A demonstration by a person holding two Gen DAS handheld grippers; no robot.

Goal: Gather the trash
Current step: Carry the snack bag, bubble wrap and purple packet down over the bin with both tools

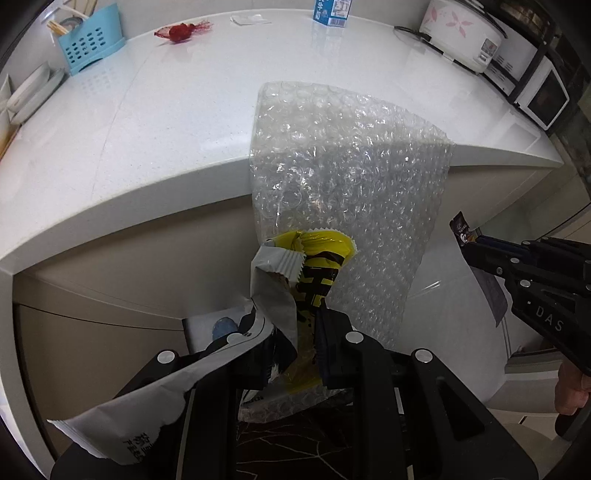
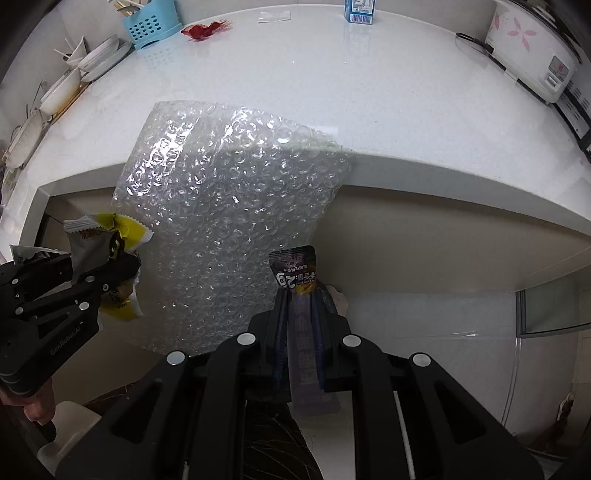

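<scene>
My left gripper (image 1: 291, 325) is shut on a bundle of trash: a yellow-and-black wrapper (image 1: 321, 266), grey-white wrappers (image 1: 273, 291) and a sheet of bubble wrap (image 1: 347, 177). It holds them in the air in front of the white counter's edge (image 1: 122, 206). The bundle also shows in the right wrist view (image 2: 118, 236), with the bubble wrap (image 2: 229, 221). My right gripper (image 2: 299, 314) is shut on a dark purple snack wrapper (image 2: 295, 273), held below the counter edge; it shows at the right of the left wrist view (image 1: 476, 243). A red wrapper (image 1: 181, 31) and a clear wrapper (image 1: 249, 18) lie far back on the counter.
A blue utensil holder (image 1: 88, 40) and plates (image 1: 33, 88) stand at the counter's back left. A blue-white carton (image 1: 332, 11) stands at the back. A rice cooker (image 1: 465, 33) and a microwave (image 1: 543, 96) are at the right. Cabinet fronts (image 2: 424, 251) lie below.
</scene>
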